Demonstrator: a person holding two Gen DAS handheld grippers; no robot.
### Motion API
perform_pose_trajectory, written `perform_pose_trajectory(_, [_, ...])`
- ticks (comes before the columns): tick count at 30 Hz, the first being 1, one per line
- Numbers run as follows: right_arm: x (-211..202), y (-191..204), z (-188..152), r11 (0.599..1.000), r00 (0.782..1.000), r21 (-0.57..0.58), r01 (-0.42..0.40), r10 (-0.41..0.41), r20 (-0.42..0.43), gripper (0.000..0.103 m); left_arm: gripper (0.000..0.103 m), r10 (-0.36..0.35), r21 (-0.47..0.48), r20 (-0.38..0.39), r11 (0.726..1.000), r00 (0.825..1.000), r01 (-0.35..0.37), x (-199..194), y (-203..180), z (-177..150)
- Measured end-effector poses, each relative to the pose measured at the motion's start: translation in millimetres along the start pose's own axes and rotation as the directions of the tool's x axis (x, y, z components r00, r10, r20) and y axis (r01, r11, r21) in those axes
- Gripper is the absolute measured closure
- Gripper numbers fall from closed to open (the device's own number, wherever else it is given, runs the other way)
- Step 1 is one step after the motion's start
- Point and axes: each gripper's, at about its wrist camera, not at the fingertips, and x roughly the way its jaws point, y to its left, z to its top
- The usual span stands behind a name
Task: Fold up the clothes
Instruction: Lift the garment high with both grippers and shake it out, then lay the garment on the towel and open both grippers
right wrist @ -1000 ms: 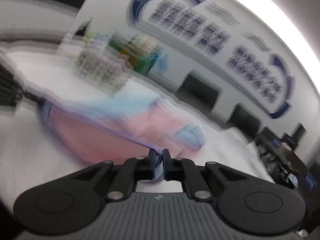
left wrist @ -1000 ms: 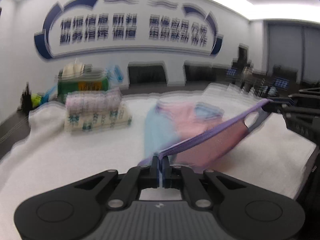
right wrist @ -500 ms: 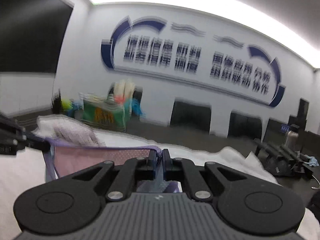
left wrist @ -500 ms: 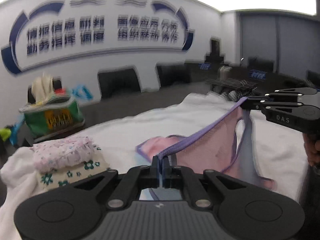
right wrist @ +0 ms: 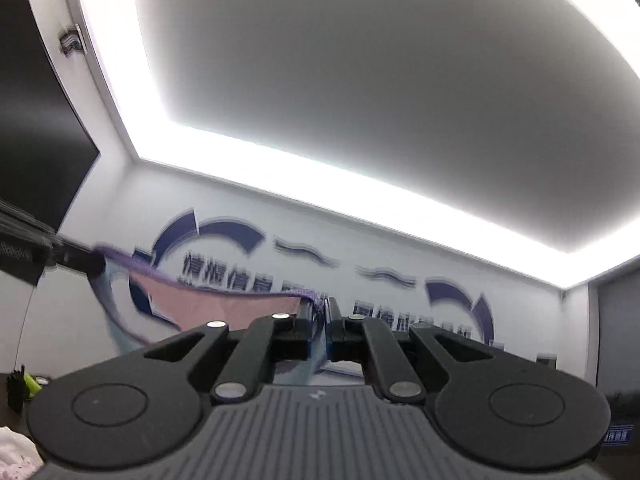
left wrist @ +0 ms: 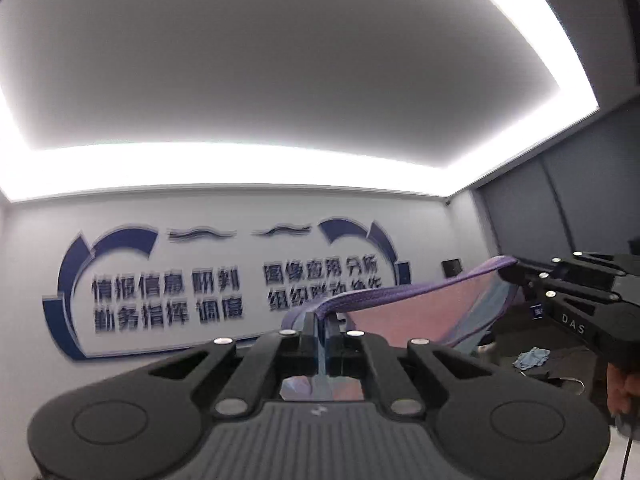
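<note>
Pink underwear [left wrist: 408, 312] hangs stretched by its purple waistband between the clamped left gripper [left wrist: 322, 326] and right gripper [right wrist: 322, 312], below the wall sign [left wrist: 224, 292]; no fold yet made, apparently.

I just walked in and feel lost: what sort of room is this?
Probably an office meeting room or briefing room: a white wall carries large blue lettering framed by curved blue emblems, a lit recessed ceiling runs overhead, and grey blinds cover one side.

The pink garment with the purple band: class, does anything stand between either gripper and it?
Nothing: the left gripper and right gripper are each shut on the purple band of the pink garment, stretched between them.
</note>
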Motion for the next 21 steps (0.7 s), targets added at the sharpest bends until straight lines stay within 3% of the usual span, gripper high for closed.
perform_pose_trajectory(3, [-44.9,10.2,-36.4,0.998,0.992,-0.030,-0.051,0.047,-0.114,0.098,0.101,-0.067,-0.037,-0.141,0.997,0.988,0.063,-32.6,-4.9,-62.0])
perform_pose_trajectory(5, [-70.9,23.8,-74.0,0.994,0.966,-0.049,-0.097,0.082,-0.244,0.098,0.102,-0.092,-0.092,-0.302,0.993,0.949,0.067,-44.2,-6.7,-129.0])
perform_pose_trajectory(6, [-83.4,31.8,-97.6,0.992,0.941,-0.050,-0.117,0.094,-0.325,0.098,0.102,-0.098,-0.123,-0.388,0.991,0.916,0.054,-48.6,-7.1,-168.0])
perform_pose_trajectory(7, [-92.6,41.5,-127.3,0.989,0.895,-0.035,-0.143,0.114,-0.431,0.098,0.102,-0.118,-0.171,-0.475,0.984,0.872,0.040,-52.4,-6.4,-207.8])
perform_pose_trajectory(8, [-101.3,51.3,-157.8,0.986,0.834,-0.015,-0.167,0.133,-0.535,0.098,0.102,-0.149,-0.228,-0.558,0.973,0.816,0.022,-55.9,-4.9,-248.2])
perform_pose_trajectory(9, [-111.6,58.7,-185.4,0.983,0.762,0.022,-0.181,0.154,-0.629,0.098,0.101,-0.180,-0.284,-0.632,0.959,0.754,-0.010,-61.0,-2.6,-286.5])
perform_pose_trajectory(10, [-122.1,65.7,-212.5,0.980,0.680,0.062,-0.188,0.175,-0.712,0.098,0.101,-0.197,-0.323,-0.681,0.945,0.705,-0.048,-69.8,0.1,-315.4])
perform_pose_trajectory(11, [-132.1,70.9,-236.5,0.975,0.593,0.106,-0.195,0.203,-0.779,0.098,0.097,-0.209,-0.352,-0.717,0.932,0.665,-0.087,-80.2,2.7,-339.4])
perform_pose_trajectory(12, [-141.2,73.9,-250.4,0.968,0.520,0.144,-0.208,0.234,-0.822,0.098,0.095,-0.225,-0.379,-0.729,0.919,0.647,-0.107,-92.2,8.8,-353.0])
perform_pose_trajectory(13, [-150.3,76.6,-262.8,0.959,0.446,0.183,-0.218,0.264,-0.855,0.096,0.091,-0.245,-0.417,-0.708,0.902,0.663,-0.111,-104.5,15.8,-352.8])
perform_pose_trajectory(14, [-156.7,75.1,-264.1,0.950,0.422,0.219,-0.221,0.295,-0.857,0.095,0.073,-0.266,-0.461,-0.673,0.880,0.690,-0.110,-116.2,22.3,-348.1])
perform_pose_trajectory(15, [-162.8,73.0,-263.9,0.941,0.406,0.254,-0.223,0.327,-0.853,0.084,0.050,-0.285,-0.505,-0.636,0.857,0.717,-0.107,-127.8,28.7,-343.5])
perform_pose_trajectory(16, [-168.5,68.4,-260.0,0.937,0.414,0.275,-0.215,0.342,-0.843,0.060,0.041,-0.295,-0.533,-0.595,0.841,0.748,-0.093,-134.0,31.0,-334.9])
perform_pose_trajectory(17, [-165.9,63.1,-255.0,0.937,0.442,0.279,-0.208,0.345,-0.828,0.052,0.036,-0.294,-0.541,-0.560,0.837,0.774,-0.074,-134.6,30.0,-325.1])
perform_pose_trajectory(19, [-158.3,52.2,-244.8,0.938,0.501,0.285,-0.195,0.345,-0.794,0.046,0.036,-0.283,-0.515,-0.565,0.855,0.775,-0.063,-118.8,24.3,-320.0])
perform_pose_trajectory(21, [-150.7,52.4,-251.9,0.933,0.514,0.308,-0.185,0.359,-0.779,0.046,0.038,-0.268,-0.480,-0.592,0.875,0.760,-0.066,-98.9,17.8,-321.3])
